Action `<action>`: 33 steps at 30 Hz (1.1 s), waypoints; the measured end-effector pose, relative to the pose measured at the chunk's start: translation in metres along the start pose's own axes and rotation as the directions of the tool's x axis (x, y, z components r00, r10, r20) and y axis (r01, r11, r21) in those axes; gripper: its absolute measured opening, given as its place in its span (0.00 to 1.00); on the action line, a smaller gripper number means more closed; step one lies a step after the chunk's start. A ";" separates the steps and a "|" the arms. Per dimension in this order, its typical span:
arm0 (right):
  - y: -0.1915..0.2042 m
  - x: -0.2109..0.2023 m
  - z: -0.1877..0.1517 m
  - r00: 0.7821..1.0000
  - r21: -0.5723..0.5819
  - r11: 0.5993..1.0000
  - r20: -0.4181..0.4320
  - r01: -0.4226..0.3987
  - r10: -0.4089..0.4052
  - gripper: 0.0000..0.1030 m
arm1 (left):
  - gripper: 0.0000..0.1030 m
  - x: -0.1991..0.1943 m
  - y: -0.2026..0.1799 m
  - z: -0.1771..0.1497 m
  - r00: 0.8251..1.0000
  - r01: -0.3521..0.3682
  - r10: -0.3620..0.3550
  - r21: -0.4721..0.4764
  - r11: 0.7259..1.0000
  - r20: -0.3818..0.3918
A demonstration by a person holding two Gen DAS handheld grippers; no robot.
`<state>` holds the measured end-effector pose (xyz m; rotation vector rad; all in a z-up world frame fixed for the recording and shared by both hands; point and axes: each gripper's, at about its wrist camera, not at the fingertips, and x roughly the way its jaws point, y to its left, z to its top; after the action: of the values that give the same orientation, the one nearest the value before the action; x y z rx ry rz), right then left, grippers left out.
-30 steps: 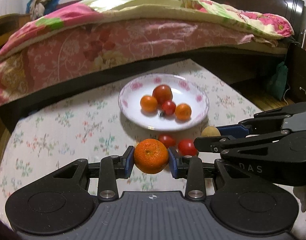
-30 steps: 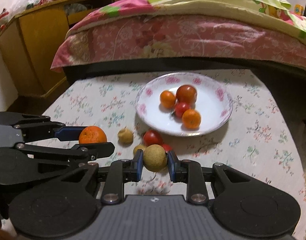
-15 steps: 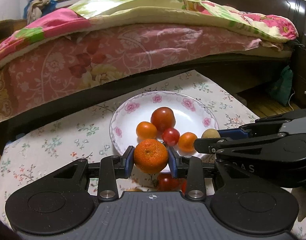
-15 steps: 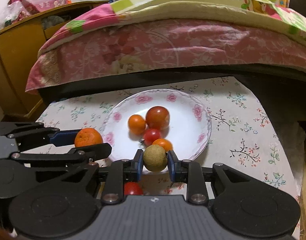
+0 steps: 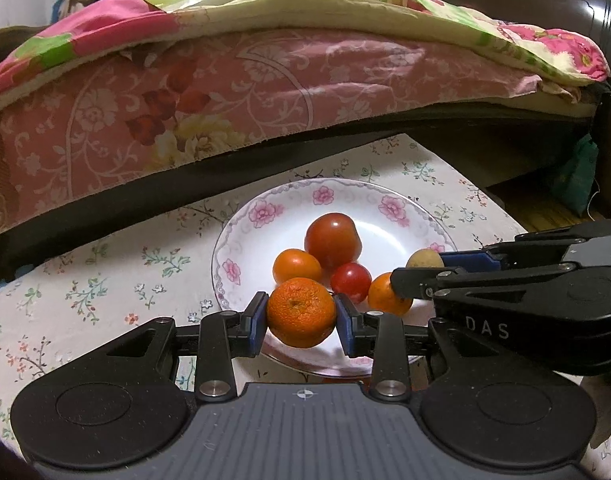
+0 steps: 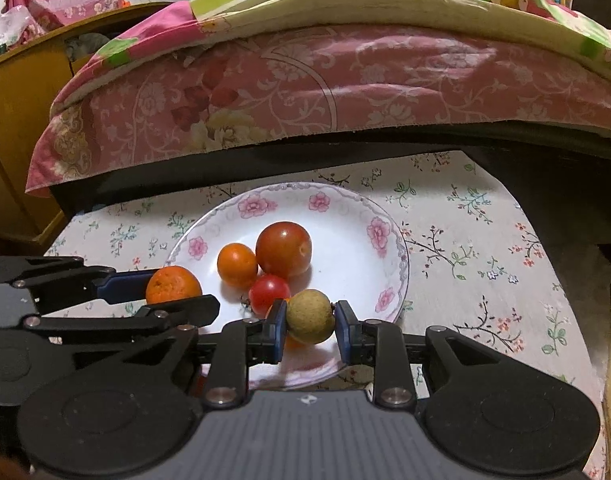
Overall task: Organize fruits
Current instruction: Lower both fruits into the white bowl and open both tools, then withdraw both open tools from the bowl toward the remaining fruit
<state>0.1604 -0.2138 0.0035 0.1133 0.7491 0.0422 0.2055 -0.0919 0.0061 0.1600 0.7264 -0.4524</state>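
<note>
My left gripper is shut on an orange mandarin and holds it over the near rim of the white flowered plate. My right gripper is shut on a round tan-green fruit, also over the plate's near rim. On the plate lie a large red tomato, a small orange fruit, a red cherry tomato and another orange fruit. The right gripper shows in the left wrist view, and the left gripper with the mandarin in the right wrist view.
The plate sits on a table with a flowered cloth. A bed with a pink quilt rises just behind the table. A wooden cabinet stands at the left. The table's right edge drops to the floor.
Both grippers have moved forward with their fruits, from the table in front of the plate to over its near rim. The loose tomatoes on the cloth are now hidden under the grippers.
</note>
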 end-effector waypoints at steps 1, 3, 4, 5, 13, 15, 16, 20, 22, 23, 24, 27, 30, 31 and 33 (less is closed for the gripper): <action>0.000 0.000 0.000 1.000 -0.001 1.000 0.003 0.003 -0.003 0.26 | 0.42 0.001 0.000 0.000 1.000 -0.002 0.002 -0.001 1.000 -0.002; 0.000 0.002 0.002 1.000 -0.004 1.000 0.003 0.006 -0.006 0.26 | 0.44 0.002 0.000 0.000 1.000 -0.007 0.007 -0.005 1.000 -0.004; -0.001 0.002 0.002 1.000 -0.002 1.000 0.003 0.006 -0.006 0.26 | 0.45 0.002 0.001 0.000 1.000 -0.008 0.008 -0.007 1.000 -0.004; -0.002 0.002 0.003 1.000 -0.001 1.000 0.003 0.008 -0.008 0.26 | 0.45 0.002 0.001 0.000 1.000 -0.008 0.008 -0.009 1.000 -0.005; -0.004 0.001 0.003 1.000 0.011 1.000 0.020 0.007 -0.007 0.31 | 0.48 -0.003 0.004 0.002 1.000 -0.020 0.020 -0.008 1.000 0.008; -0.004 -0.001 0.004 1.000 0.014 1.000 0.026 0.004 -0.004 0.33 | 0.50 -0.006 0.004 0.002 1.000 -0.019 0.020 -0.008 1.000 0.011; -0.004 -0.002 0.005 1.000 0.016 1.000 0.031 0.003 -0.004 0.33 | 0.50 -0.007 0.004 0.003 1.000 -0.020 0.020 -0.006 1.000 0.012; -0.005 -0.008 0.008 0.999 0.024 1.000 0.051 0.002 -0.004 0.34 | 0.50 -0.013 0.004 0.004 1.000 -0.022 0.022 0.000 1.000 0.020; -0.006 -0.012 0.009 0.998 0.030 1.000 0.058 0.000 -0.002 0.34 | 0.50 -0.016 0.003 0.004 0.999 -0.023 0.023 0.001 1.000 0.023; -0.006 -0.014 0.010 0.998 0.033 0.999 0.062 -0.002 -0.001 0.34 | 0.50 -0.018 0.003 0.004 0.999 -0.024 0.024 0.001 1.000 0.025; -0.007 -0.016 0.011 0.998 0.036 0.999 0.068 -0.001 -0.001 0.34 | 0.50 -0.020 0.003 0.004 0.999 -0.026 0.026 0.001 1.000 0.027; -0.008 -0.023 0.011 0.997 0.048 0.999 0.075 -0.004 0.000 0.34 | 0.51 -0.025 0.003 0.004 0.999 -0.028 0.028 -0.002 1.000 0.031; -0.008 -0.029 0.010 0.997 0.060 0.998 0.075 -0.011 0.007 0.34 | 0.51 -0.031 0.004 0.003 0.999 -0.030 0.030 0.001 1.000 0.032; -0.007 -0.031 0.009 0.997 0.057 0.998 0.075 -0.014 0.009 0.34 | 0.51 -0.033 0.005 0.003 0.999 -0.031 0.031 0.003 1.000 0.032; -0.005 -0.035 0.007 0.997 0.048 0.999 0.072 -0.014 0.011 0.34 | 0.51 -0.038 0.005 0.002 0.999 -0.033 0.032 0.002 0.999 0.033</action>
<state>0.1390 -0.2219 0.0315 0.1648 0.6781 0.0319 0.1842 -0.0746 0.0327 0.1662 0.6900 -0.4241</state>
